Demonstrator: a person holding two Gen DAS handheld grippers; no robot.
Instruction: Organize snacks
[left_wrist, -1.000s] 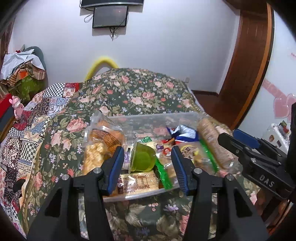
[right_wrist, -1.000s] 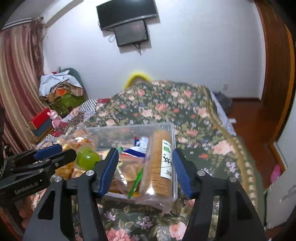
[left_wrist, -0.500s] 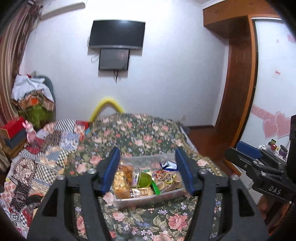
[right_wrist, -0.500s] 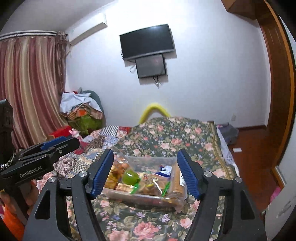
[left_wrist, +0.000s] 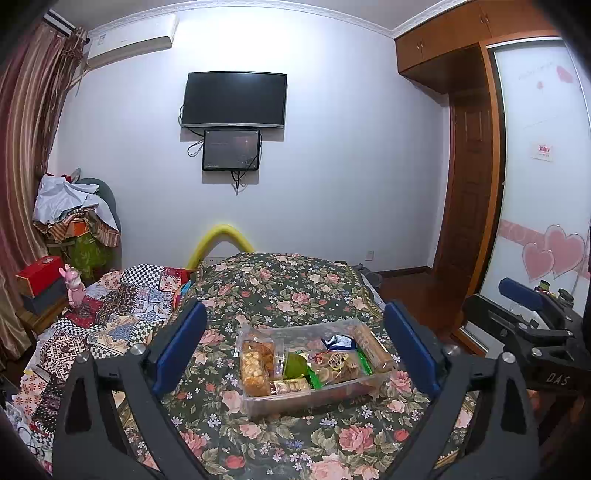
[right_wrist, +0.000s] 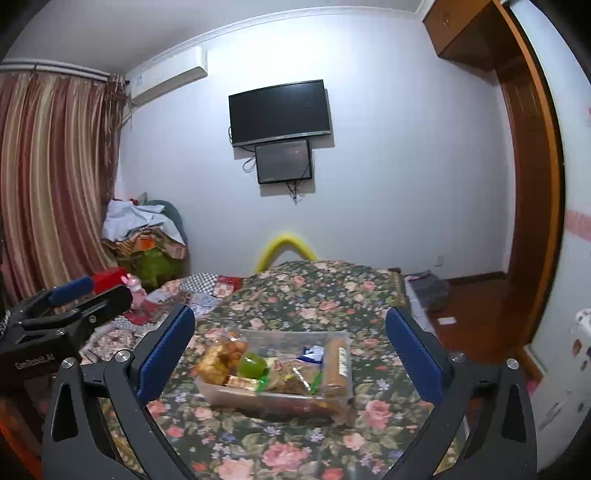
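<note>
- A second ago both grippers were right down at the clear snack bin; now both have drawn well back and up, so the bin looks small and sits well apart from either tool
- The left gripper is spread wide with nothing between its blue pads; it was narrower when close to the bin
- The right gripper is likewise released and empty (its jaws have also widened during the retreat)
- The bin rests on the floral bedspread, packed side by side: fried snack bag at the left end, green jelly cup next to it, biscuit sleeve along the right wall
- No loose snack shows on the bedspread around the bin
- My reading: the sorting looks finished, and this pull-back is the closing retreat
</note>
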